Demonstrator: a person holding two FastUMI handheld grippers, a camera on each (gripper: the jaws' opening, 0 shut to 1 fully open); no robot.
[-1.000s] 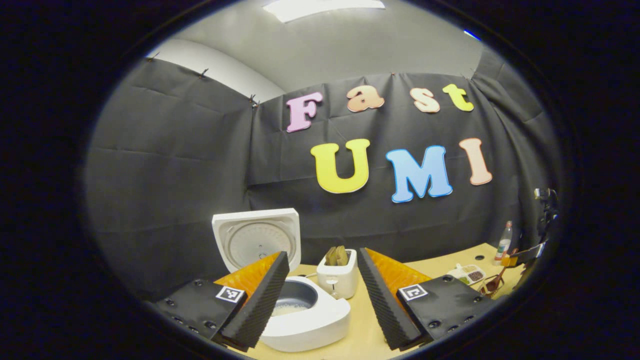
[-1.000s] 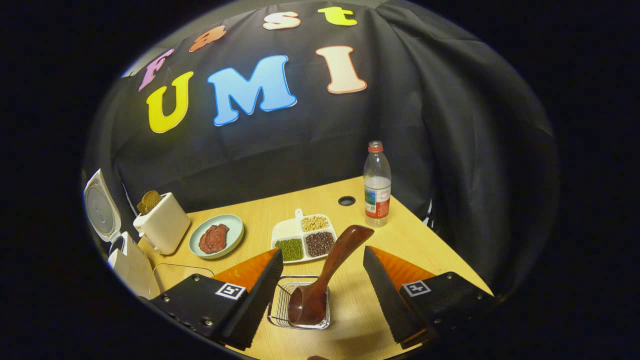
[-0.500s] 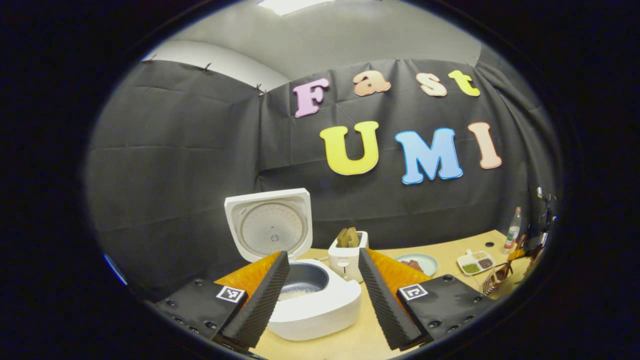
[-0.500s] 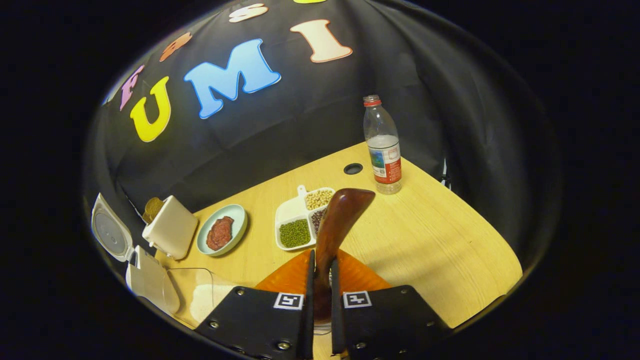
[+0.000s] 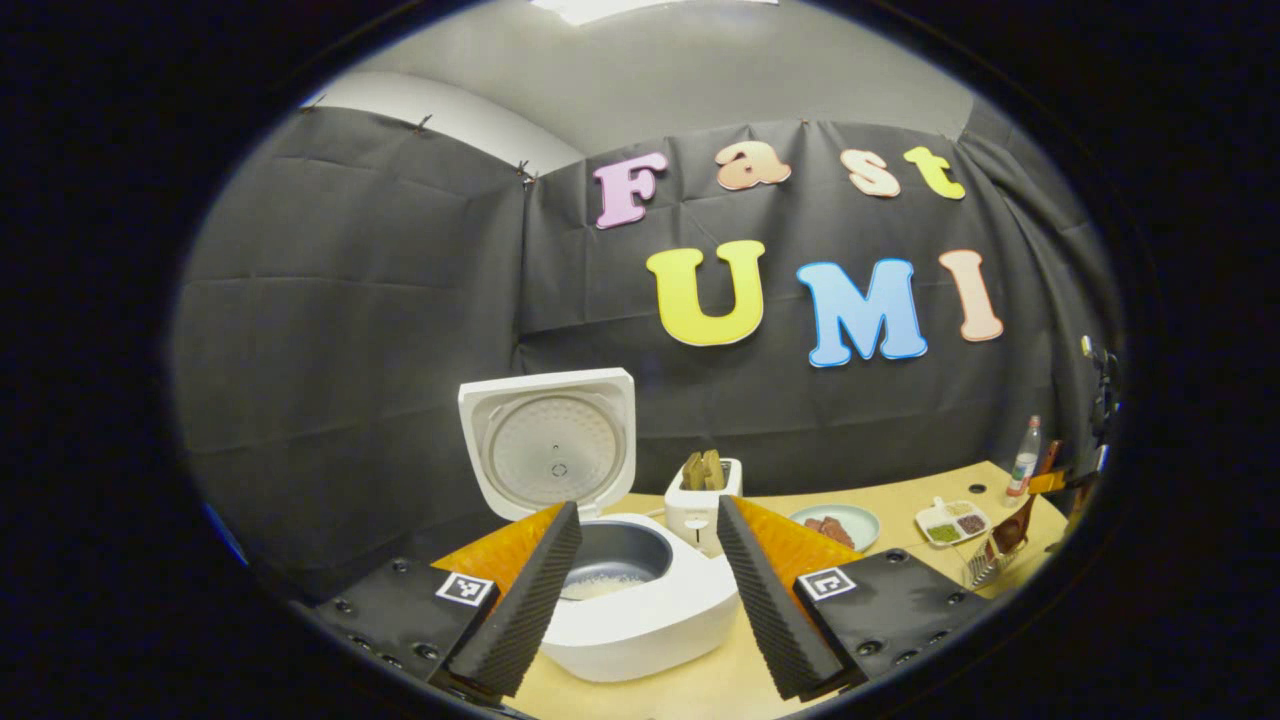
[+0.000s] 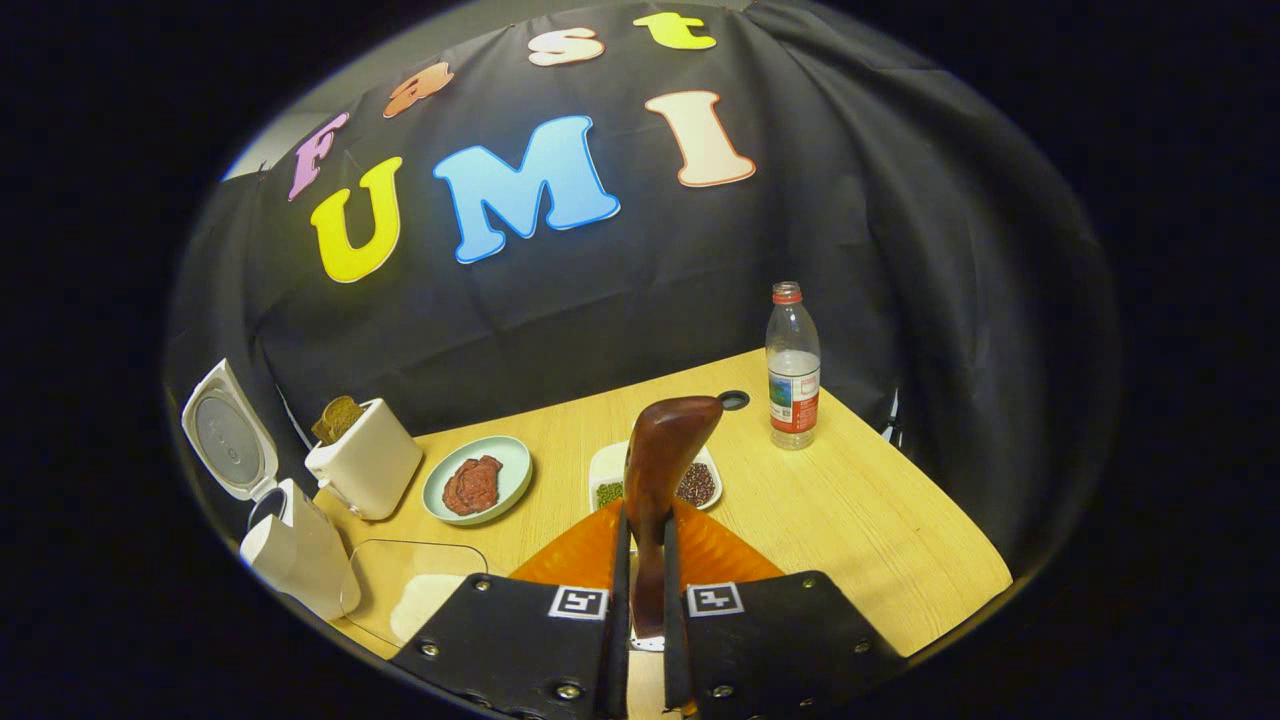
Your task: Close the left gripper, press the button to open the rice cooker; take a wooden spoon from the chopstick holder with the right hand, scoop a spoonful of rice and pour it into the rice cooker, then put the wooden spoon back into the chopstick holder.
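Progress at this moment. The bench (image 6: 860,520) carried everything. My rice cooker (image 5: 640,610) stood with its lid (image 5: 548,445) already up, so I judged the button press done; a little rice lay in its pot (image 5: 600,585). My left gripper (image 5: 645,590) hung before it, jaws wide and holding nothing. The clear rice container (image 6: 420,590) sat beside the cooker. My right gripper (image 6: 640,600) had its jaws narrow, clamped on the wooden spoon (image 6: 660,470), handle end upward, directly above the wire chopstick holder (image 5: 985,568); whether the bowl had left it I could not tell. Scooping, pouring and returning the spoon I judged still to come.
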